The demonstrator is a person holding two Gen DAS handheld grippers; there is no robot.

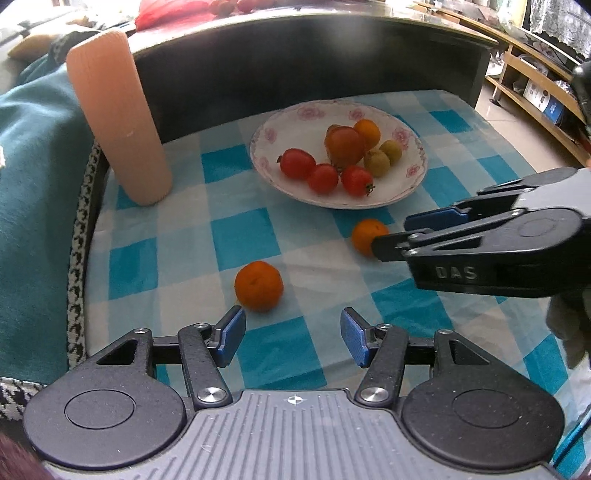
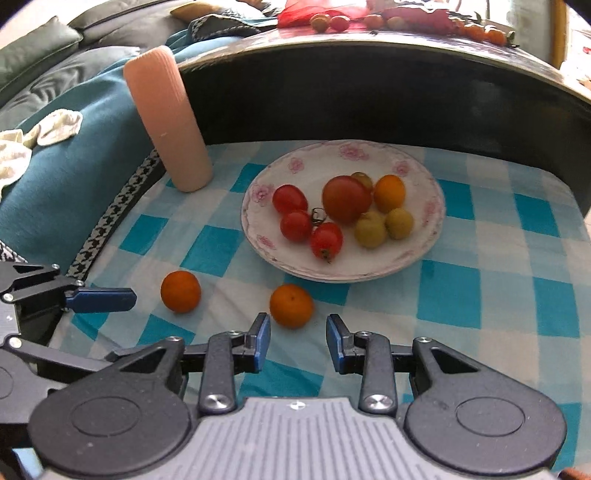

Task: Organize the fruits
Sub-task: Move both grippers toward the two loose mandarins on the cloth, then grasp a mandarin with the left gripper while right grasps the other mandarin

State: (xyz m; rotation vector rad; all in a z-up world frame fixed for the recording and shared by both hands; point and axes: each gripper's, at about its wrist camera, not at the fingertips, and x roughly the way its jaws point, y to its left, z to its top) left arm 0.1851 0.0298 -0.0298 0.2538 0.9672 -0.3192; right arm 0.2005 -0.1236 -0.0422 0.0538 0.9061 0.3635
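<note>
Two mandarins lie loose on the blue-checked cloth in front of a flowered white plate (image 1: 295, 118) (image 2: 317, 158). The plate holds small red tomatoes (image 1: 297, 163), a larger tomato (image 2: 346, 198), a mandarin and yellow-green fruits (image 2: 370, 229). My left gripper (image 1: 291, 328) stands open just short of the left mandarin (image 1: 259, 286) (image 2: 181, 291), with nothing between its pads. My right gripper (image 2: 298, 328) is open too, its tips just short of the right mandarin (image 2: 291, 305) (image 1: 364, 236). In the left wrist view its near finger hides part of that fruit.
A tall pink cylinder (image 1: 118, 118) (image 2: 170, 118) stands at the cloth's back left. A dark curved table wall (image 2: 369, 92) rises behind the plate, with more small fruit (image 2: 340, 22) on top. Teal fabric (image 1: 33, 184) lies to the left.
</note>
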